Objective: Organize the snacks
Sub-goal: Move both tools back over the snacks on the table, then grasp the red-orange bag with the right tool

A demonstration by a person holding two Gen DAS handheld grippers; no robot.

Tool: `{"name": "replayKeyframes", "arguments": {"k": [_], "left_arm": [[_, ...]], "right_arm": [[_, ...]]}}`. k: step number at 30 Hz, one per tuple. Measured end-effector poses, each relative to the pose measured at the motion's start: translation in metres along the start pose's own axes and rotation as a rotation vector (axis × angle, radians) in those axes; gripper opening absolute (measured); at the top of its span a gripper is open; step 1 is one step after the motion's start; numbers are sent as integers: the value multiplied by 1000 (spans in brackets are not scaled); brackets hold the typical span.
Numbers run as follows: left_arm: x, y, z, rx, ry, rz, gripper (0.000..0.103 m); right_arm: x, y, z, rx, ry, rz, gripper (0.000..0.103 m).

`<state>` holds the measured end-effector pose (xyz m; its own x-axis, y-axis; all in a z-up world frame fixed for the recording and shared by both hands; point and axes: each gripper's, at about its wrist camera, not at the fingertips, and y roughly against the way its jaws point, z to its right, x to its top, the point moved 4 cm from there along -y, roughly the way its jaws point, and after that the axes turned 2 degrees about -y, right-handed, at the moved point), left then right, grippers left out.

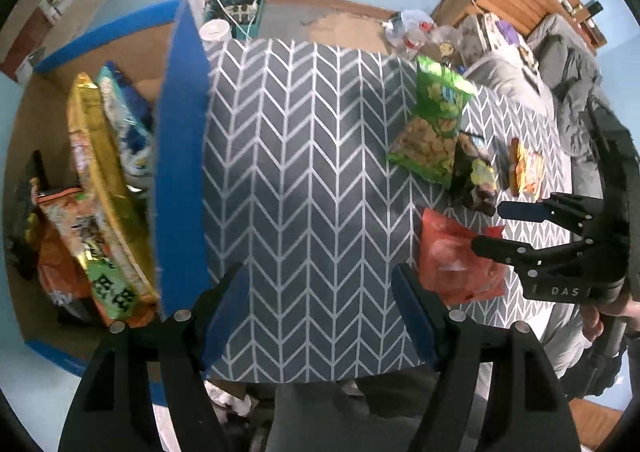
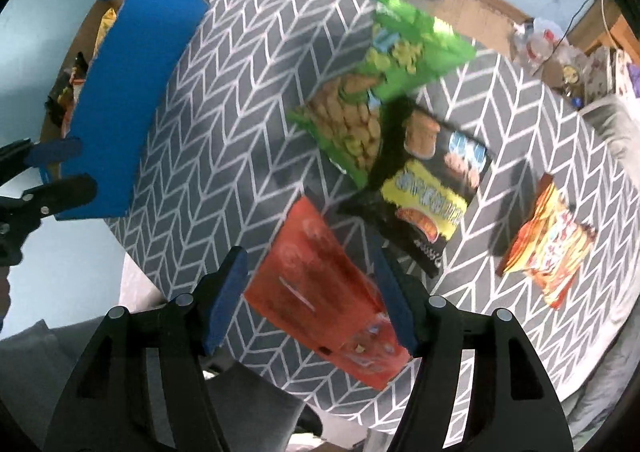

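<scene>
tabletop (image 2: 248,100): grey chevron cloth.
box (image 1: 180,156): blue, 9 o'clock, snacks inside.
green bag (image 2: 372,92): 12 o'clock.
red bag (image 2: 320,292): between the fingers of right hand-held gripper (image 2: 310,298), spread.
left hand-held gripper (image 1: 320,312): spread, holding nothing.

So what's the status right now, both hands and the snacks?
Left gripper open, empty, beside blue box. Right gripper open around red snack bag, not clamped. Three bags more on table. Nothing blocking.

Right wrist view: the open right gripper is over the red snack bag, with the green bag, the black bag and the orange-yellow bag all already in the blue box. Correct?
Not quite. The right gripper is open over the red snack bag, but the green bag, black bag and orange-yellow bag lie on the table, outside the blue box; the right wrist view shows this.
</scene>
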<state>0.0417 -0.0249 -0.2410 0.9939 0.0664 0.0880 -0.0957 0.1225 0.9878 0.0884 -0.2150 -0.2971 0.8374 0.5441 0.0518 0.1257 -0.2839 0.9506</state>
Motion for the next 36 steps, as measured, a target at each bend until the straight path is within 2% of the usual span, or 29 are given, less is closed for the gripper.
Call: {"name": "replayKeyframes", "arguments": {"k": [6,12,15,27,31,36], "left_arm": [[-3,-26,17,-9,-29,-30,75],[-7,-43,24,8,-69,-59,75],[-7,-47,22,4,-64,-70,75],[-18,-54,13,-29,-75,-112,75],[-24,-53,9,-38,-83,-122,75],[-28,-53,7,-40,-101,-130,75]], "right_arm": [[-9,-15,8,22,2,-20,66],[-22,-29,20,9,-16,-71,66],[-34,-30,25,20,-36,-83,70],[-92,-34,19,39,-151,-106,73],[-99,-39,4,3,-141,-110,73],[-89,-45,-9,-141,-130,-44,74]]}}
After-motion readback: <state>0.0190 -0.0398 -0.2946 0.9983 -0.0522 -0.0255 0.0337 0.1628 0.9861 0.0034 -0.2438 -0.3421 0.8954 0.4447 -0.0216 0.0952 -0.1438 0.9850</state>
